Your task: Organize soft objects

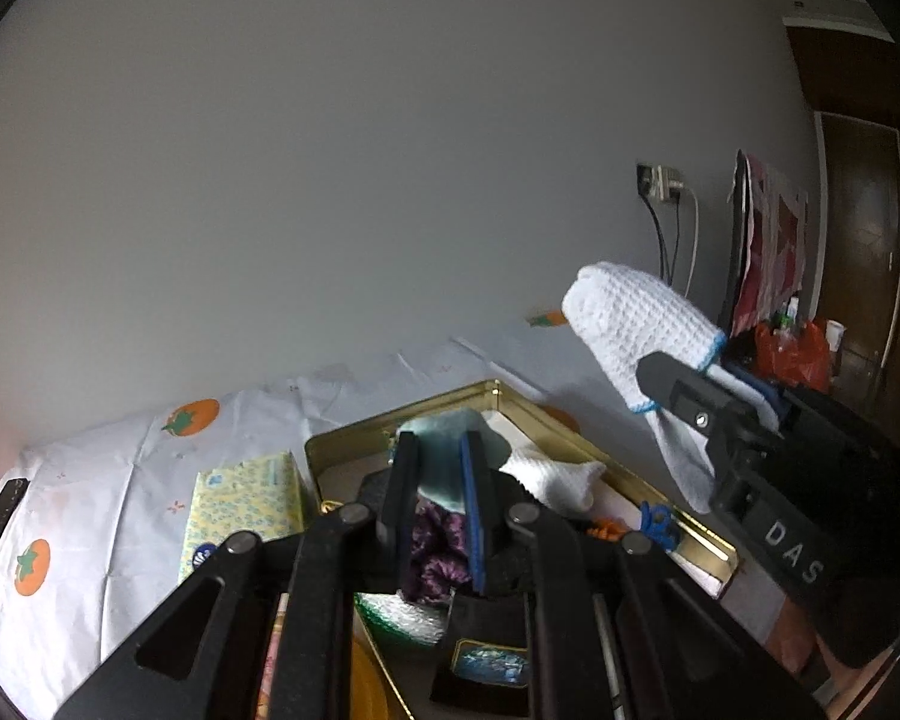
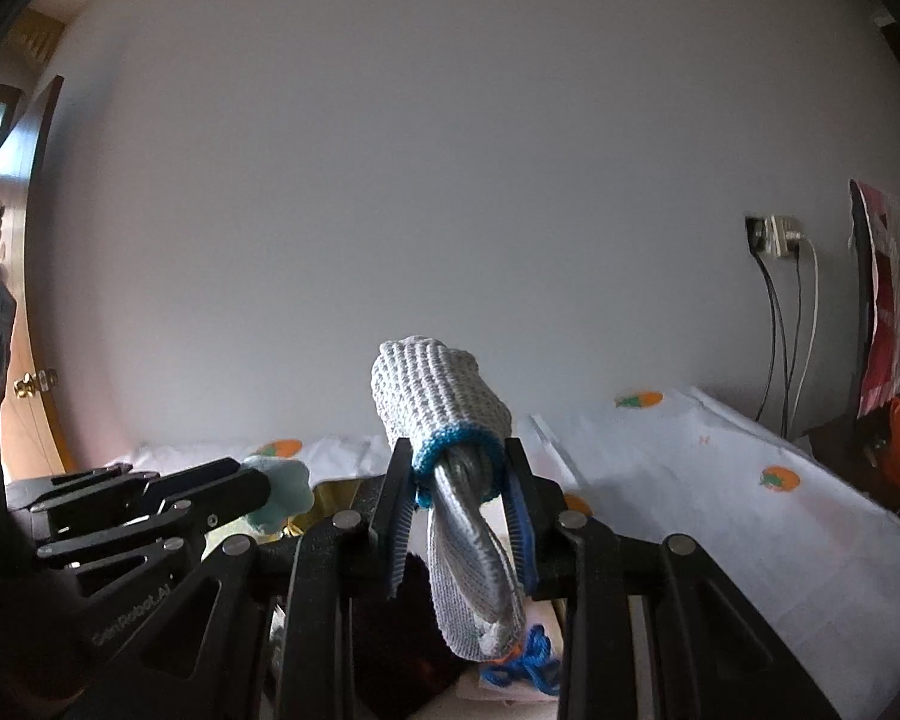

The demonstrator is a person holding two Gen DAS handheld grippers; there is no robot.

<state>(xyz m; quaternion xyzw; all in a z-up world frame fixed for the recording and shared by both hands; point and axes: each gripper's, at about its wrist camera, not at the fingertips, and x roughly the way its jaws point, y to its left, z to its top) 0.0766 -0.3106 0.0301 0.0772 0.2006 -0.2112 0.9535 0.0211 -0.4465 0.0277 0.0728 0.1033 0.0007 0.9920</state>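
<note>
My left gripper (image 1: 438,444) is shut on a pale teal soft cloth (image 1: 444,450) above a gold tin box (image 1: 510,402). In the box lie a white knitted piece (image 1: 552,474), a purple crocheted item (image 1: 438,546) and a blue crocheted bit (image 1: 657,525). My right gripper (image 2: 456,456) is shut on a white knitted glove (image 2: 438,396) with a blue cuff, held in the air with its end hanging down. In the left wrist view the right gripper (image 1: 654,372) holds the glove (image 1: 636,324) to the right of the box. The right wrist view shows the left gripper (image 2: 258,489) with the teal cloth (image 2: 282,489) at the left.
A white tablecloth (image 1: 108,480) printed with orange fruit covers the table against a plain wall. A yellow tissue pack (image 1: 240,504) lies left of the box. A wall socket with cables (image 2: 777,237), an orange bag (image 1: 792,354) and a dark door (image 1: 864,252) are at the right.
</note>
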